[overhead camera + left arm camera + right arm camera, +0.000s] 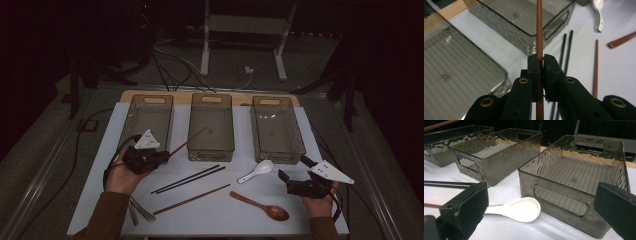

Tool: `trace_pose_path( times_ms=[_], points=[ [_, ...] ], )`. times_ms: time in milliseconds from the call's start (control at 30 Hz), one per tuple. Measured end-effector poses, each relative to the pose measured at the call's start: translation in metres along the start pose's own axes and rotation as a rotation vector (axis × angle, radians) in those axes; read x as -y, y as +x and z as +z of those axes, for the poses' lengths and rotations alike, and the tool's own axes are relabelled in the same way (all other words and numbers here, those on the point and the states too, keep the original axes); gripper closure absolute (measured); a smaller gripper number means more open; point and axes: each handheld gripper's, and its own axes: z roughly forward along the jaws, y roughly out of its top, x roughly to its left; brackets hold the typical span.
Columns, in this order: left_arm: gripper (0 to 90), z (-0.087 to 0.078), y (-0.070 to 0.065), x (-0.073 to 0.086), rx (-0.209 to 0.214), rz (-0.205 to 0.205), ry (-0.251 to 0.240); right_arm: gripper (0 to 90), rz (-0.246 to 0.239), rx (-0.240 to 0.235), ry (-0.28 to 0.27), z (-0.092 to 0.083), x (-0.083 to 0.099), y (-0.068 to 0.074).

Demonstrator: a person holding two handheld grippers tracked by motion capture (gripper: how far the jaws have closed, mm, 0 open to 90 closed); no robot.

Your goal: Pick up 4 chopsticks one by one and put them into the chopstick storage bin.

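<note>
My left gripper is shut on a brown chopstick. The stick is held off the table, and its far end reaches over the middle bin. A second brown chopstick lies on the white mat, with a pair of black chopsticks beside it. My right gripper stands open at the right, low over the mat, with nothing between its fingers. A white spoon lies just ahead of it, in front of the right bin.
Three smoky clear bins stand in a row at the back of the mat, the left bin beside my left hand. A wooden spoon lies near the front edge. Metal utensils lie by my left forearm.
</note>
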Motion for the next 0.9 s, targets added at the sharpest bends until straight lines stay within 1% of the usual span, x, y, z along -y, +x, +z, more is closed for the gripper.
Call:
trace_pose_path(
  times_ms=[200,367,500,633,900],
  points=[
    [86.2,-0.006,0.015,-0.004,-0.048,-0.043,-0.014,0.2,0.001,0.0,-0.002,0.0,0.0,0.0],
    [86.2,-0.011,0.028,-0.007,-0.083,-0.07,-0.015,0.2,0.0,0.0,-0.001,0.0,0.0,0.0],
    [86.2,-0.012,0.037,-0.009,-0.11,-0.088,-0.006,0.1,0.001,0.001,0.0,0.0,0.0,0.0],
    [86.2,-0.011,0.046,-0.012,-0.13,-0.109,-0.008,0.1,0.0,0.0,-0.001,0.0,0.0,0.0],
    [86.1,-0.009,0.062,-0.014,-0.172,-0.137,-0.011,0.2,0.0,0.001,-0.002,0.0,0.0,-0.001]
  ],
)
